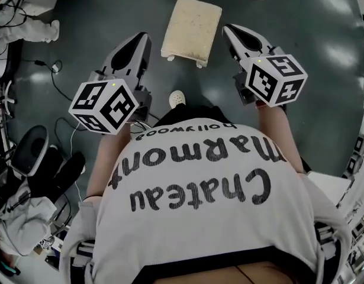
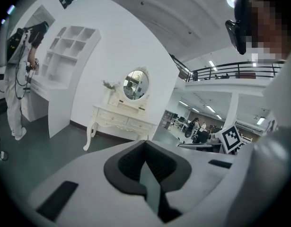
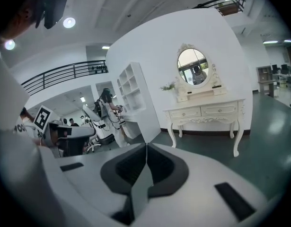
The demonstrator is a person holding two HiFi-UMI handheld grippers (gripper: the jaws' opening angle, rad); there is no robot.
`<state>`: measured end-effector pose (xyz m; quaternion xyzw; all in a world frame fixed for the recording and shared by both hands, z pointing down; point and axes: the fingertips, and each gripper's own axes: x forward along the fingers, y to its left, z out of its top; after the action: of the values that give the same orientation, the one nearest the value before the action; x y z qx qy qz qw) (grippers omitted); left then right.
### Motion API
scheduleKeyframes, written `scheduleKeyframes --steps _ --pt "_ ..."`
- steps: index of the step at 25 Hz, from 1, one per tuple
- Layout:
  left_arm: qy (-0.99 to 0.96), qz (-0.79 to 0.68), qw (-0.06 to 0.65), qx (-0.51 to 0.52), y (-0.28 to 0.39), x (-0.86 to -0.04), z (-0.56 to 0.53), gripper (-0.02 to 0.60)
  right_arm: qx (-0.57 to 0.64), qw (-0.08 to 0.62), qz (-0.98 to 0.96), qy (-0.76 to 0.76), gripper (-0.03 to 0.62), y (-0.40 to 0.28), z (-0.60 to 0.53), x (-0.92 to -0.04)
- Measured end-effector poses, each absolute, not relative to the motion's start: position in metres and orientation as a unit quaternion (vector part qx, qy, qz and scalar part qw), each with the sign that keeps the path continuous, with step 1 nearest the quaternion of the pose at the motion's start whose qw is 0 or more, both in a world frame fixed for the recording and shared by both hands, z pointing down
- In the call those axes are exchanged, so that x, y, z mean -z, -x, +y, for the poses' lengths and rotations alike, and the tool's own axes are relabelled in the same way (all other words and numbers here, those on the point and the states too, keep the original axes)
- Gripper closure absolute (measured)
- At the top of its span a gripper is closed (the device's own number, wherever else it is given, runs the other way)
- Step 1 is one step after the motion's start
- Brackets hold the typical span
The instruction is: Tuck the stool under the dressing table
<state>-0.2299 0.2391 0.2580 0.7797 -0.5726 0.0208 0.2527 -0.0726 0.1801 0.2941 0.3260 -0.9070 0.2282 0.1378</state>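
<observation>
A stool (image 1: 192, 29) with a cream cushion and white legs stands on the dark floor ahead of me, between the two grippers. My left gripper (image 1: 141, 38) is shut and empty, just left of the stool. My right gripper (image 1: 228, 29) is shut and empty too, just right of it. Neither touches the stool. The white dressing table (image 2: 120, 120) with an oval mirror stands against a white wall, some way off. The right gripper view also shows the dressing table (image 3: 207, 111). The stool is hidden in both gripper views.
A white shelf unit (image 2: 65, 56) with a person (image 2: 17, 79) working at it stands left of the dressing table. Cables and a black chair (image 1: 31, 152) crowd the floor at my left. My white shoe (image 1: 177, 98) shows below the stool. Desks and people fill the far background.
</observation>
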Motion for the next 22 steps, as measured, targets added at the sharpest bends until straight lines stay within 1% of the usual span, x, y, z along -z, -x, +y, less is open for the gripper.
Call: scheduleKeyframes --steps 3,5,8,11,14,16,19,22 --pt "-0.784 -0.554 0.276 -0.048 0.279 -0.3 0.19 0.56 -0.269 0.14 -0.886 -0.351 0.569 0.116 0.138 -0.339" --pt "-0.785 -0.542 0.292 -0.066 0.298 -0.333 0.161 0.56 -0.293 0.149 -0.87 -0.368 0.569 0.13 0.115 -0.372" --pt "-0.788 -0.526 0.308 -0.087 0.279 -0.355 0.161 0.56 -0.315 0.157 -0.85 -0.391 0.569 0.109 0.123 -0.393" --pt "-0.789 -0.511 0.326 -0.102 0.235 -0.373 0.187 0.56 -0.349 0.168 -0.833 -0.395 0.569 0.07 0.16 -0.412" --pt "-0.777 -0.499 0.362 -0.128 0.19 -0.413 0.23 0.56 -0.385 0.189 -0.814 -0.391 0.569 0.03 0.21 -0.447" --pt "-0.763 -0.494 0.388 -0.151 0.174 -0.449 0.253 0.56 -0.41 0.199 -0.801 -0.389 0.569 0.017 0.233 -0.477" --pt "-0.748 -0.479 0.414 -0.201 0.173 -0.505 0.243 0.56 -0.452 0.219 -0.766 -0.401 0.569 0.014 0.228 -0.53" --pt "-0.724 -0.463 0.431 -0.275 0.216 -0.574 0.211 0.56 -0.51 0.243 -0.72 -0.402 0.569 0.042 0.207 -0.598"
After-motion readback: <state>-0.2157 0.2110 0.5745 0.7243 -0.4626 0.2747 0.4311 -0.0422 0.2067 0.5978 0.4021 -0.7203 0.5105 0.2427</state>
